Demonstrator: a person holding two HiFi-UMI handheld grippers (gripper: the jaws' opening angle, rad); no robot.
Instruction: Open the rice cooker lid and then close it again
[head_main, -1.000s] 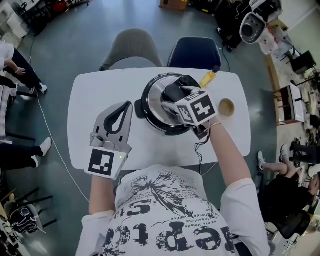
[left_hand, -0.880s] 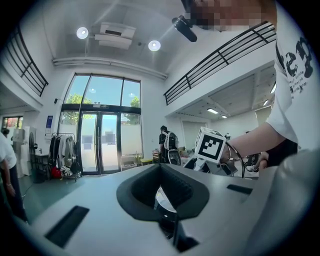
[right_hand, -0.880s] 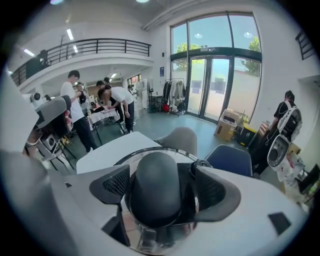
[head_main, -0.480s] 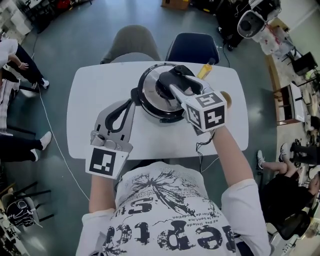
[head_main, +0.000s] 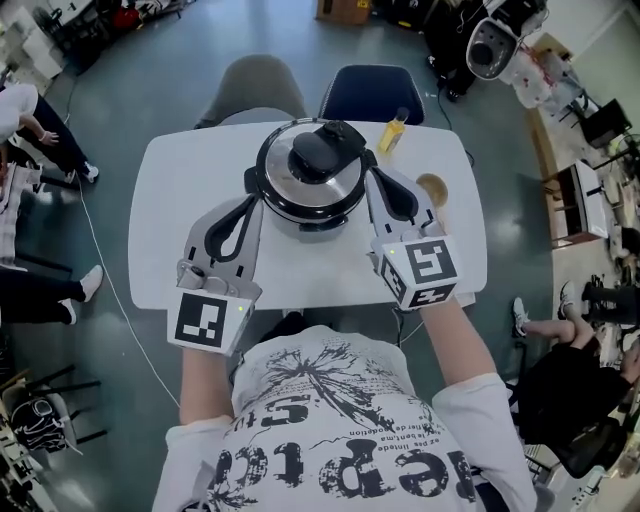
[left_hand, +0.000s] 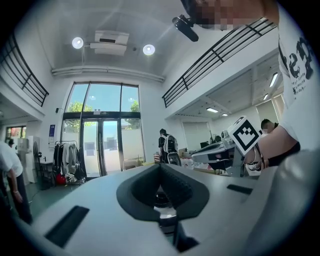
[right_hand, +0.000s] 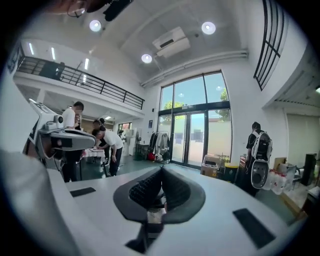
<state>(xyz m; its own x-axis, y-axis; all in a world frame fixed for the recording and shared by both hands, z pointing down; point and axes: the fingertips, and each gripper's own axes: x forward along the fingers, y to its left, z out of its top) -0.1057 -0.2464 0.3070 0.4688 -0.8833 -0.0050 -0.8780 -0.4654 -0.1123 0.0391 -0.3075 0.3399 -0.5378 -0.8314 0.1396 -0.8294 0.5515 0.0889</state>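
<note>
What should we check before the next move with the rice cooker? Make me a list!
1. Lid shut on the cooker: ok.
2. Right claw empty: ok, its jaws have just closed with nothing between them.
3. Left claw empty: ok, shut on nothing.
4. Claws clear of the cooker: cannot tell; both sit close beside it.
5. Bottle out of the way: ok, standing apart at the back right.
</note>
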